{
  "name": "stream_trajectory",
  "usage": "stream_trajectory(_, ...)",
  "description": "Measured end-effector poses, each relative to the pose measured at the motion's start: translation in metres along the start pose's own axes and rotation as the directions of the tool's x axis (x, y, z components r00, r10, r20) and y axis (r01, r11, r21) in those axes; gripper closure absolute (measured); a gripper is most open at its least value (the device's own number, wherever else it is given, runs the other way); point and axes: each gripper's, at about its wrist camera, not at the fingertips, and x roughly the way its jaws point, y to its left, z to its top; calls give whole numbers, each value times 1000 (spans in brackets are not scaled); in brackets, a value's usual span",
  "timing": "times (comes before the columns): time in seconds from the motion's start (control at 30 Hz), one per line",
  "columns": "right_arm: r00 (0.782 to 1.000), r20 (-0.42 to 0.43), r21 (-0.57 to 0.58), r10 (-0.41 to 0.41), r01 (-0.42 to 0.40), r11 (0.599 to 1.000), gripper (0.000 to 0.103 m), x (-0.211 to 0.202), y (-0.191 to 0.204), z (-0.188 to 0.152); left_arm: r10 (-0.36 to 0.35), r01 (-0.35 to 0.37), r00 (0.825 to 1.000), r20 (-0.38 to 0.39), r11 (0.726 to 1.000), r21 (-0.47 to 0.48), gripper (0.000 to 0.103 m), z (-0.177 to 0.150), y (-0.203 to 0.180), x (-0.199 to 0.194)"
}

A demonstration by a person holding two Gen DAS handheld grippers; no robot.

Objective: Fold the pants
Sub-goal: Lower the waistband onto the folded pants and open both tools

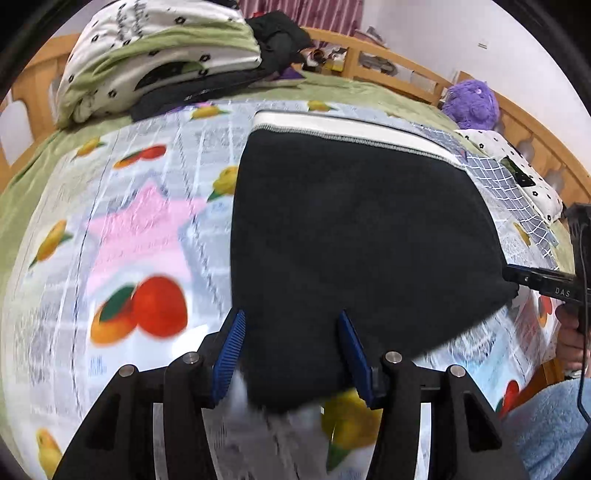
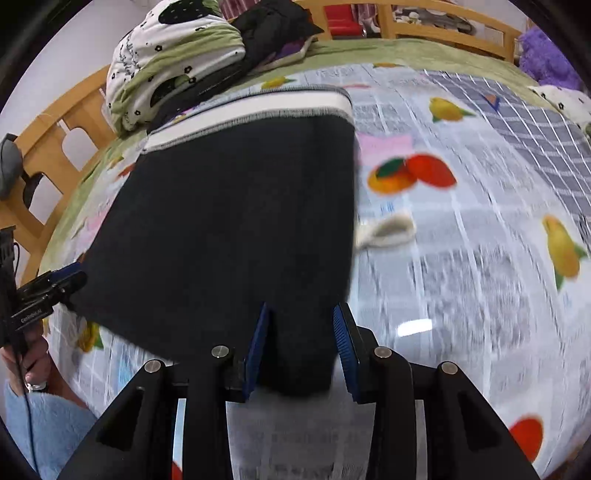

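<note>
Black pants (image 1: 354,236) with a white waistband (image 1: 354,129) lie on a fruit-print sheet (image 1: 147,229). The near edge is lifted. My left gripper (image 1: 293,354) has its blue pads on either side of the near left corner of the fabric. My right gripper (image 2: 303,350) holds the near right corner (image 2: 299,354) the same way. The pants (image 2: 236,221) fill the left half of the right wrist view, waistband (image 2: 251,110) far. Each gripper also shows in the other's view, the right one (image 1: 517,277) and the left one (image 2: 70,280), at the pants' side corners.
A folded green and white quilt (image 1: 155,55) with dark clothes (image 1: 277,33) sits at the far end of the bed. A purple plush toy (image 1: 472,103) and a pillow (image 1: 517,173) lie far right. A pale cord loop (image 2: 388,229) lies on the sheet. Wooden bed rails (image 2: 66,136) surround.
</note>
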Motion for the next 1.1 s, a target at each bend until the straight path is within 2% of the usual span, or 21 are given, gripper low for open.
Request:
stream_trajectory(0.2,1000,-2,37,2,-2,999,65,-12,3,-14,16,-16,1000,-15,999,-30,53,-10,-4,-4)
stream_trajectory(0.5,998,28,139,54,-58,989,64,-9,-7,-14,29,-28,999,-38,999,26,46,-29,-1,-8)
stream_trajectory(0.57,998,35,142,60,-64,988,61,-6,-7,-12,22,-21,999,-27,999,28,46,-31,1,-6)
stream_trajectory(0.63,998,40,145,56,-62,987,60,-1,-5,-8,16,-16,1000,0,1000,26,49,-29,1,-3)
stream_trajectory(0.7,998,47,139,46,-53,989,64,2,-2,-5,-24,23,998,60,1000,18,74,-22,0,-5)
stream_trajectory(0.73,998,49,125,31,-37,991,75,3,1,-4,-21,20,997,80,1000,9,74,-19,0,-5)
stream_trajectory(0.77,999,49,101,9,-14,995,80,4,4,-3,-14,14,995,97,1000,-5,77,-17,-1,-5)
stream_trajectory(0.9,1000,21,104,20,-22,994,82,4,2,-2,-27,33,997,79,997,-76,78,-20,8,-2)
stream_trajectory(0.97,999,5,117,34,-34,992,83,0,-3,-4,-29,33,998,54,997,-71,71,-27,10,-4)
stream_trajectory(1.0,999,-8,110,31,-30,993,83,-2,-3,-6,-19,20,1000,6,998,-58,71,-33,12,-4)
stream_trajectory(1.03,1000,-18,98,24,-22,995,82,-6,-3,-7,-4,4,1000,-8,999,-46,71,-36,12,-6)
stream_trajectory(1.1,1000,-3,80,-1,2,997,82,-24,1,-8,61,-61,998,5,998,-26,71,-40,14,-21)
